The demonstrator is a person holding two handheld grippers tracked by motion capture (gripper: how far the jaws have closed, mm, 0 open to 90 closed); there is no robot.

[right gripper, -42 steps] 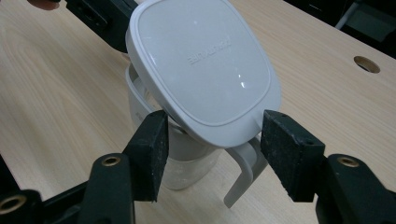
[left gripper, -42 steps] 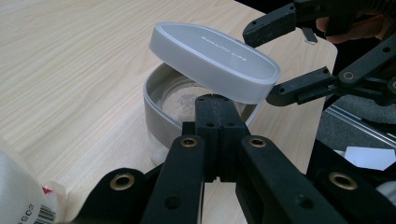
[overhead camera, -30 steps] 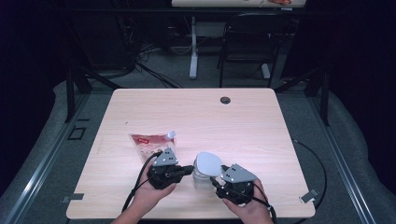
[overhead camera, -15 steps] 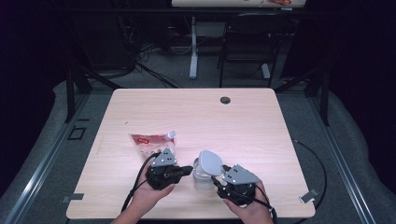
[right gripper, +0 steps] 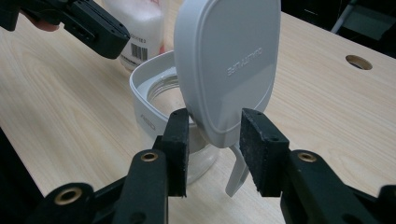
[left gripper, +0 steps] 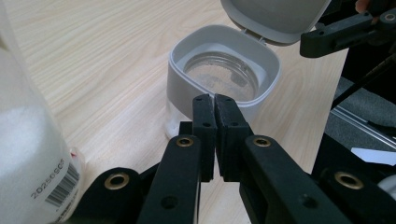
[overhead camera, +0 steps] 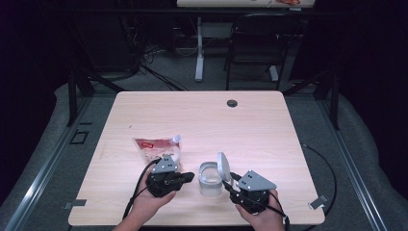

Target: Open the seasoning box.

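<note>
We have the grey square-rimmed glass jar (overhead camera: 210, 179) standing near the front edge of the pale wooden counter (overhead camera: 269, 130), its hinged grey plastic lid (right gripper: 227, 70) already swung upright, so the opening step looks done. Our right claw (right gripper: 215, 151) has just been closing; its pads flank the lid's lower edge but we cannot tell that they press it, so we count it released. Our left claw (left gripper: 215, 135) is clenched on nothing, tips just beside the jar's rim. The clear pouch of white grains with a red label (overhead camera: 155, 148) lies behind the left hand, untouched. Filling, we judge, is what remains.
</note>
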